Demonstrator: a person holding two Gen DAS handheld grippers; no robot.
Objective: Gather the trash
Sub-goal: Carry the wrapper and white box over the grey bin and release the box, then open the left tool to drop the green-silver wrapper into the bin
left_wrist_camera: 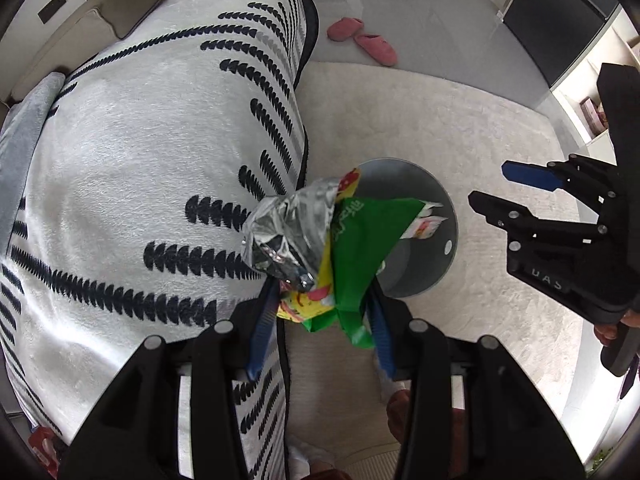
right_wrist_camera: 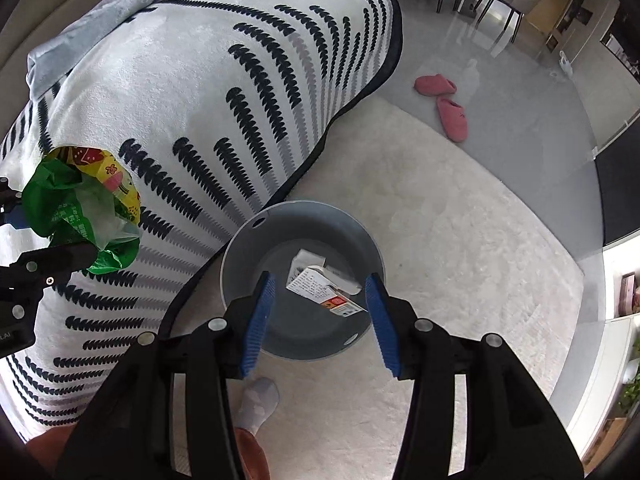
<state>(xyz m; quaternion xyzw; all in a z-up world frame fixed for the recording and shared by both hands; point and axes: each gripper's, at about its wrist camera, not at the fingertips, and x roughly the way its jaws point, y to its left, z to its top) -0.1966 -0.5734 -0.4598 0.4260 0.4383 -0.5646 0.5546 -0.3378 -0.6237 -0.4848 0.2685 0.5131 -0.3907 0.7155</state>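
My left gripper is shut on a crumpled green, yellow and silver snack bag and holds it in the air by the sofa edge, over the near rim of a grey bin. The bag also shows at the left of the right wrist view. My right gripper is open and empty, hovering above the grey bin. A white carton and paper lie inside the bin. The right gripper also shows in the left wrist view, to the right of the bin.
A sofa under a white blanket with dark leaf stripes fills the left. The bin stands on a cream rug. Two pink slippers lie on the grey floor beyond. A socked foot is near the bin.
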